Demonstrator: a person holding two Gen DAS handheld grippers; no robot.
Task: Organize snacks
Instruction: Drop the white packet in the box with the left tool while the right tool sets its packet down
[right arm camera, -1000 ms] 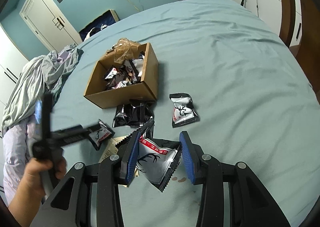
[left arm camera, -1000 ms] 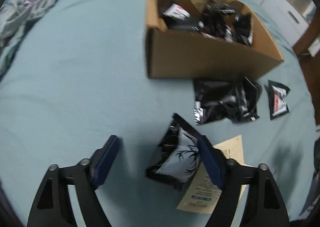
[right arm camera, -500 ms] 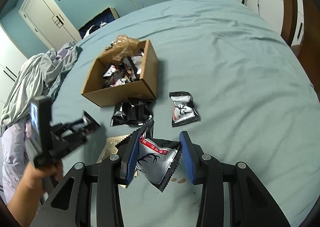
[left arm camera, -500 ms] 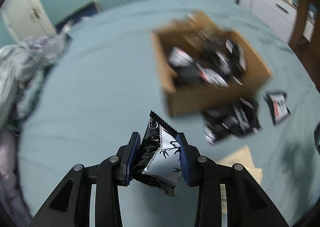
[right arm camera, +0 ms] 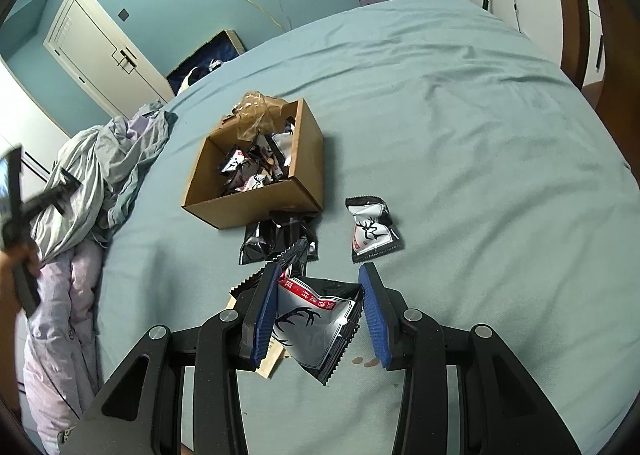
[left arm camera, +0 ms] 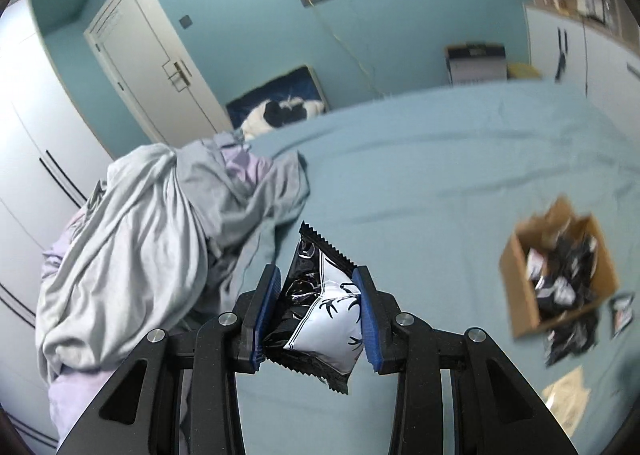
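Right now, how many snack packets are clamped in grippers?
2. One black-and-white packet sits in the left gripper; one packet with a red strip sits in the right gripper. More packets lie loose on the bed.

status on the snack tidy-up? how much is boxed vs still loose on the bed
Partly done. The cardboard box already holds a heap of packets. In hand: the left tongs are shut on a black-and-white packet, lifted off the bed; the right tongs grip a red-banded packet. Left to do: a dark pile by the box front, one loose packet and a paper slip remain on the bed.
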